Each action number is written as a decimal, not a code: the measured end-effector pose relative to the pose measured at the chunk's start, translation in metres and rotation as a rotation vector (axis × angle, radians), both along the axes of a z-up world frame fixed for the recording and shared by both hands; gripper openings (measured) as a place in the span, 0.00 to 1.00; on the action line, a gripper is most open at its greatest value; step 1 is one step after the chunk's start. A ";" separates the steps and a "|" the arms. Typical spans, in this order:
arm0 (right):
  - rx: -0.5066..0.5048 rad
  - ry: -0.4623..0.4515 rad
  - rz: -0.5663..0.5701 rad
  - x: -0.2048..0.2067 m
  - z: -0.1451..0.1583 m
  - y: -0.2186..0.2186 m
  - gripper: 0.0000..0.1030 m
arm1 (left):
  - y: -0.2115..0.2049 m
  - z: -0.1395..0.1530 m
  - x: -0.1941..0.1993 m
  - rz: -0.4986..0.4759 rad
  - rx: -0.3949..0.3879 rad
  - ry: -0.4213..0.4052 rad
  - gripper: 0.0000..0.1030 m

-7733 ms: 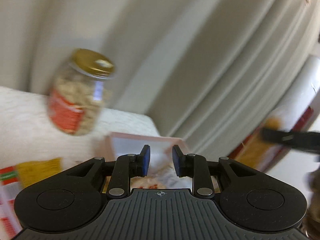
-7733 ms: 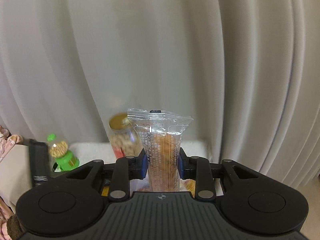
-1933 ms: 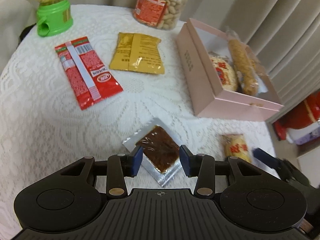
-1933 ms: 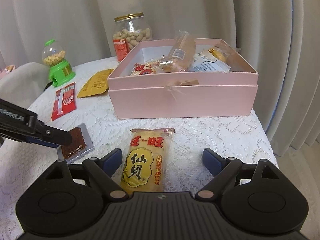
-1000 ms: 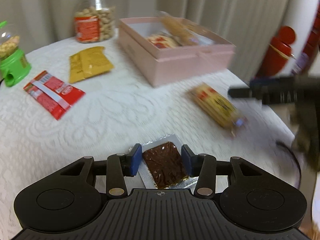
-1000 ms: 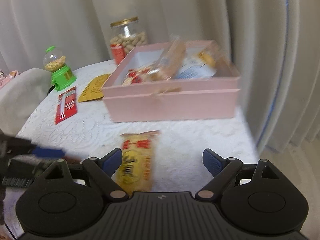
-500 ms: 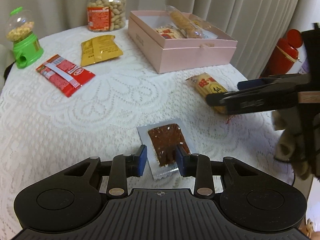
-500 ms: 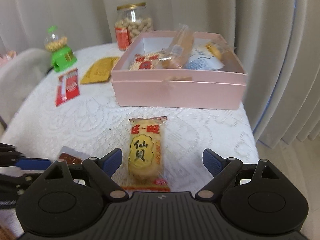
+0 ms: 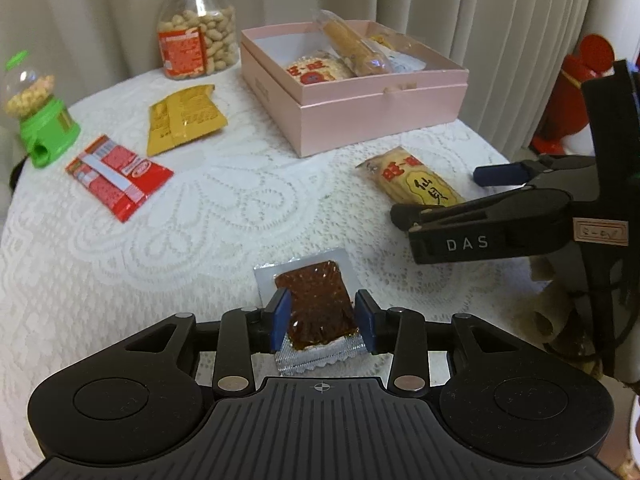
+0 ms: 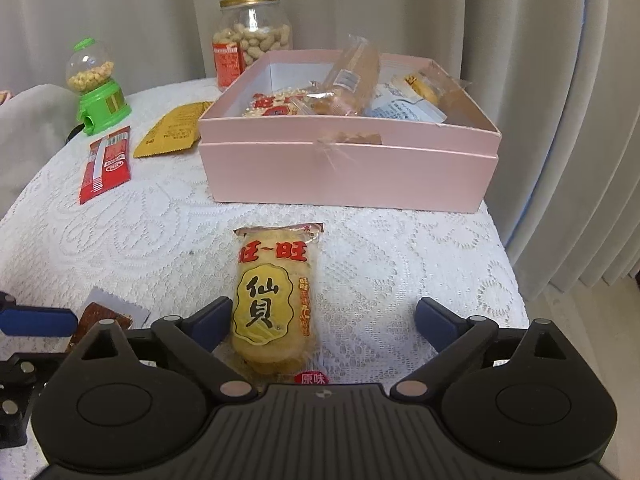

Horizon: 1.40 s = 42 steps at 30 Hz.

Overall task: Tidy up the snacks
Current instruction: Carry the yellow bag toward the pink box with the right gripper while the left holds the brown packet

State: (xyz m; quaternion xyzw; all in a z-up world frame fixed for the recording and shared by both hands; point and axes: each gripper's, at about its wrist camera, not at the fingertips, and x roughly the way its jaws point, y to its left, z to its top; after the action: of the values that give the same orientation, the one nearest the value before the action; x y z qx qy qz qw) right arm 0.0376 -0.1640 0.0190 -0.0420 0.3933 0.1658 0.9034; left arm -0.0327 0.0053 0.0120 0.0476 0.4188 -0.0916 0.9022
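Note:
My left gripper (image 9: 321,322) is shut on a silver packet of brown snack (image 9: 314,306), holding it just above the white lace tablecloth (image 9: 200,216). The packet's corner also shows in the right wrist view (image 10: 105,314). My right gripper (image 10: 322,322) is open, its fingers either side of the near end of a yellow rice cracker pack (image 10: 274,298) that lies flat; the pack also shows in the left wrist view (image 9: 408,178). The open pink box (image 10: 348,168) behind it holds several snacks; it also shows in the left wrist view (image 9: 360,108).
A red snack packet (image 9: 118,176), a yellow packet (image 9: 182,118), a green candy dispenser (image 9: 40,120) and a peanut jar (image 9: 196,46) lie on the far left of the table. Curtains hang behind. The table edge drops off at the right, near a red object (image 9: 576,92).
My left gripper has closed on the brown snack packet and lifted it slightly. My right gripper has lowered over the rice cracker pack, still open.

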 end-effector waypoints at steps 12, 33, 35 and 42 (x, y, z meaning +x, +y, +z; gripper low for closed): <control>0.105 -0.009 -0.022 -0.003 0.000 -0.016 0.95 | -0.005 -0.003 0.003 -0.021 0.078 -0.014 0.46; 0.026 -0.070 0.093 -0.023 0.061 -0.012 0.35 | 0.016 0.008 -0.022 -0.038 -0.050 -0.106 0.11; 0.011 -0.097 0.084 -0.030 0.070 -0.017 0.35 | 0.016 0.007 -0.022 -0.035 -0.059 -0.093 0.11; -0.023 -0.074 0.069 -0.034 0.053 -0.013 0.35 | 0.016 0.002 -0.020 -0.022 -0.038 -0.063 0.16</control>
State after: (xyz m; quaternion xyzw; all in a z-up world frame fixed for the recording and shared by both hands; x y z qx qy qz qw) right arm 0.0034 -0.1766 0.0724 -0.0719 0.3597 0.1907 0.9105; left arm -0.0524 0.0217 0.0136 0.0379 0.3881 -0.1076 0.9145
